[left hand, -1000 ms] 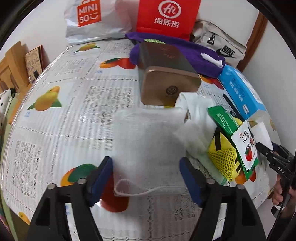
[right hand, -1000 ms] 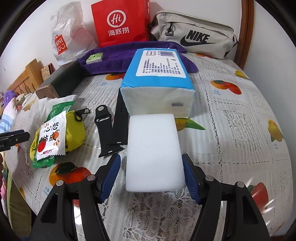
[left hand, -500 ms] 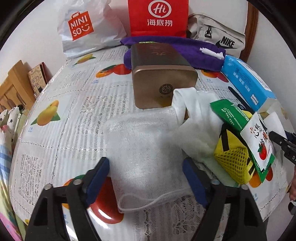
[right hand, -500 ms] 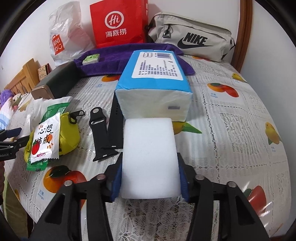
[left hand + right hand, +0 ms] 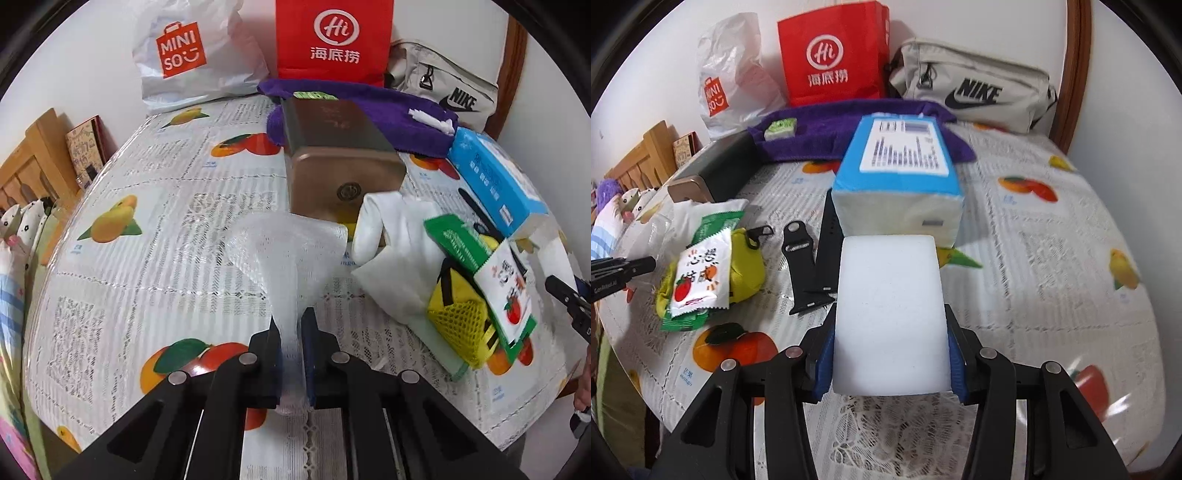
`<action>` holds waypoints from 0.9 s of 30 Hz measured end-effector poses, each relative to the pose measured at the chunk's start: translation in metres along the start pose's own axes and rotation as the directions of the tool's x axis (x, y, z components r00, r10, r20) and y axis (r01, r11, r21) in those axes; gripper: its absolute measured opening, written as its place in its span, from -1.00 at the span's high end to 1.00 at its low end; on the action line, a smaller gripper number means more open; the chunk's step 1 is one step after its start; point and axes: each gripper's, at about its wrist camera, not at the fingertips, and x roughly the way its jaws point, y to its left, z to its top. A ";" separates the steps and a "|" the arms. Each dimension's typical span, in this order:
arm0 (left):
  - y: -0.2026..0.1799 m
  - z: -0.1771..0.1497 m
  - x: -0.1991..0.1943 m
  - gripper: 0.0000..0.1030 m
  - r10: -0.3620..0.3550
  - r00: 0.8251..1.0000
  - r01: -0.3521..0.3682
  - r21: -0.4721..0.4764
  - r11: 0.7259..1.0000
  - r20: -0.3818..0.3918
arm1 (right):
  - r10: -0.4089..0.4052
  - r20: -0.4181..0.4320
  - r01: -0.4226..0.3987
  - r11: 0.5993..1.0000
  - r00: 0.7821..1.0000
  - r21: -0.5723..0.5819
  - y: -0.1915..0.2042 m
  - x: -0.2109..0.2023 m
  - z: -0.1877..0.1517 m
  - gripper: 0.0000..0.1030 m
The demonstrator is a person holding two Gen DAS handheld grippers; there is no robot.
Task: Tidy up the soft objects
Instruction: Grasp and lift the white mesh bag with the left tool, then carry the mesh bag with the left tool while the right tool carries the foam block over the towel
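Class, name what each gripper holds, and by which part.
Left gripper: white mesh cloth, bunched at its near edge. Right gripper: white sponge block, by its two long sides.

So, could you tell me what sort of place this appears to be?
Probably a room in a home: a table under a fruit-print cloth, shopping bags against the wall, wooden furniture alongside.

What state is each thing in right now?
Left claw: shut on the mesh cloth.
Mesh cloth: bunched, pinched at its near edge.
Right claw: shut on the sponge.
Sponge: gripped on both sides, shape kept.
Tissue pack: lying flat, sealed.
Watch strap: undone, flat.
Tin: closed.
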 end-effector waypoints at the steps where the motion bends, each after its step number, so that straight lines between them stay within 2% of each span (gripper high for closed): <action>1: 0.000 0.002 -0.004 0.82 -0.004 1.000 0.004 0.001 1.000 0.008 | 0.002 0.009 -0.002 1.000 1.000 0.002 -0.001 -0.004 0.001 0.04; 12: -0.003 0.034 -0.041 0.82 0.004 0.997 -0.003 -0.011 1.000 0.072 | 0.047 0.105 -0.050 0.998 0.993 0.030 -0.012 -0.041 0.035 0.04; 16: -0.005 0.046 -0.047 0.82 -0.026 0.996 0.028 -0.019 0.999 0.087 | 0.058 0.128 -0.060 0.998 0.990 0.011 -0.009 -0.044 0.047 0.04; 27: -0.014 0.082 -0.044 0.82 -0.038 0.995 0.041 -0.024 0.999 0.097 | 0.081 0.147 -0.081 0.997 0.986 -0.006 -0.005 -0.038 0.089 0.04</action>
